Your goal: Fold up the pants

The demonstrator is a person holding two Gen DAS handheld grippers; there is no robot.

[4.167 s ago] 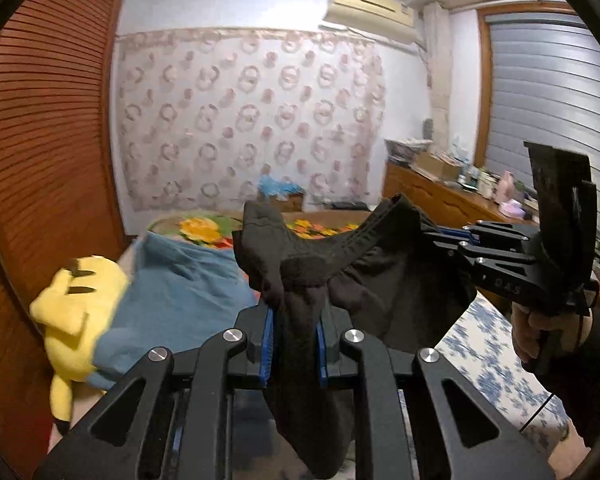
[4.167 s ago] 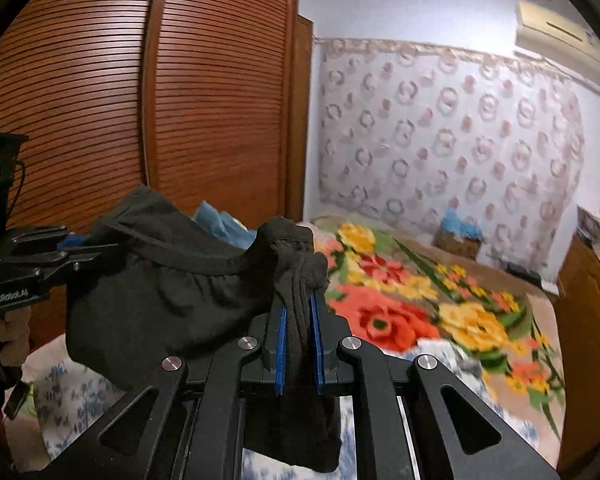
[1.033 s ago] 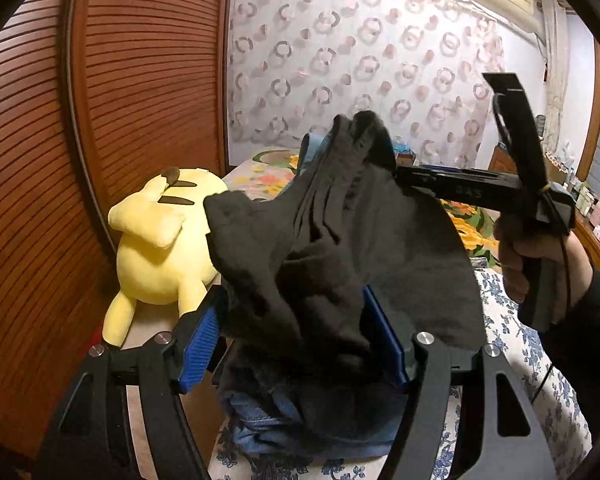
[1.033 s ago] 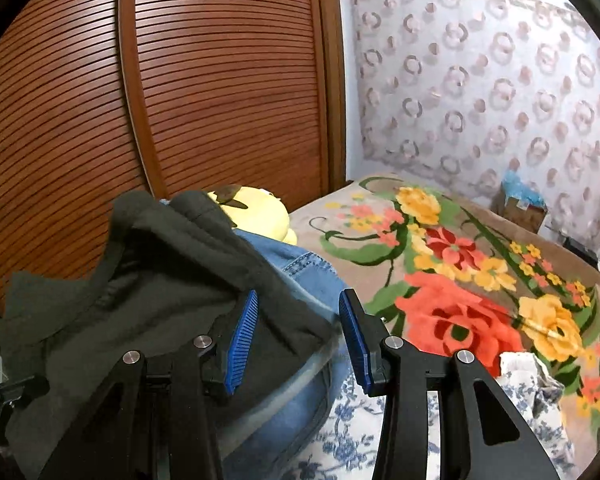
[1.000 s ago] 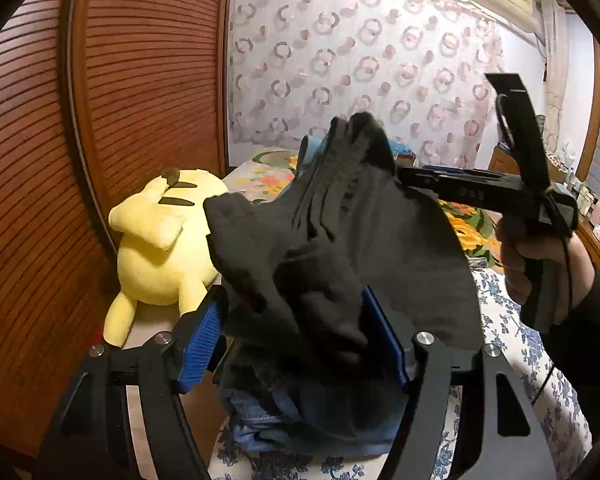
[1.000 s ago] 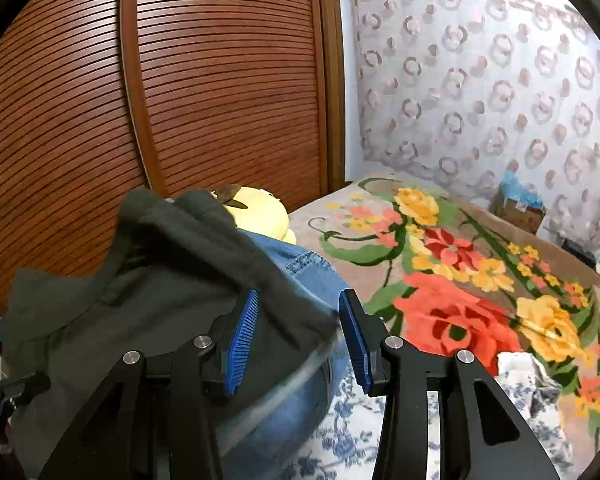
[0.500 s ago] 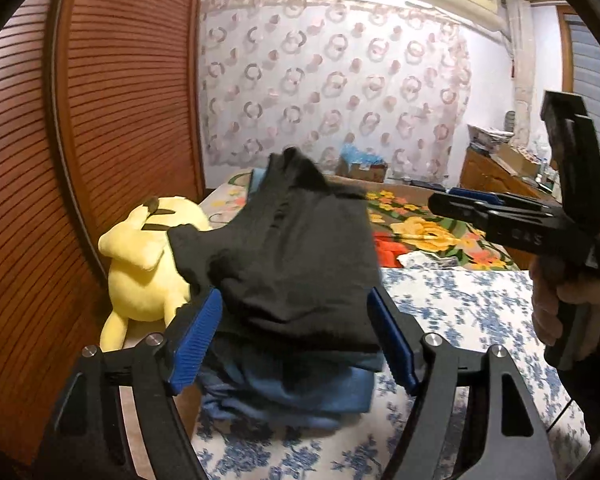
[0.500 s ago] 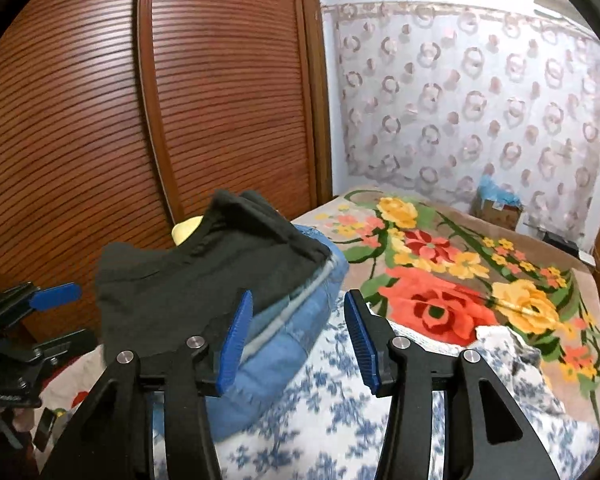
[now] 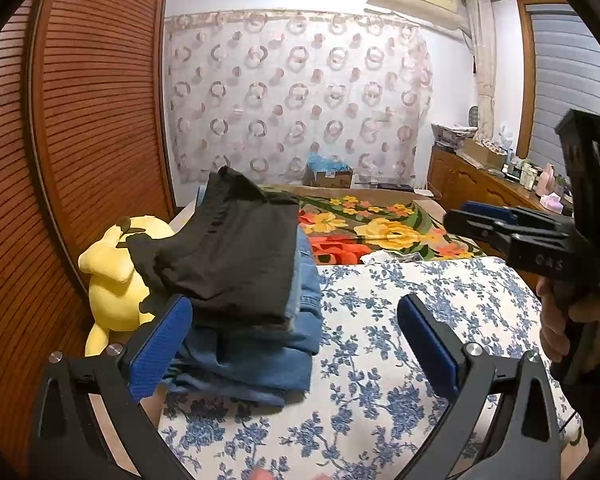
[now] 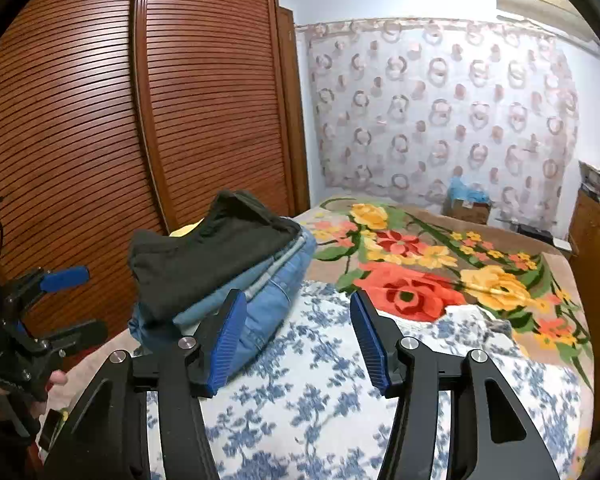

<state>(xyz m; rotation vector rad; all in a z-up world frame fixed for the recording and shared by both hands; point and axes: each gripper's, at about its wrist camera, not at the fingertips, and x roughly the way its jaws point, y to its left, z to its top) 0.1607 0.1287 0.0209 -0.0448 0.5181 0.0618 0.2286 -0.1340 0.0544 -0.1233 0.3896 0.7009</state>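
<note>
On the bed (image 9: pixel 380 360), beside the brown slatted wardrobe, the folded black pants (image 9: pixel 228 256) now lie released atop the stack of jeans (image 9: pixel 268 360), where a second ago both tools gripped them. The left gripper (image 9: pixel 296 340) has just spread its jaws wide and empty; the right gripper (image 10: pixel 298 336), its jaws also just opening, holds nothing, so this pair looks done. The pants' long axis runs from the near edge of the jeans away toward the far curtain, waistband end rearward.

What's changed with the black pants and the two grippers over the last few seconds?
The black pants, earlier held up by both grippers, now lie folded on the denim stack. The left gripper and right gripper let go, jaws just opening, and pulled back. The yellow plush stayed put.
</note>
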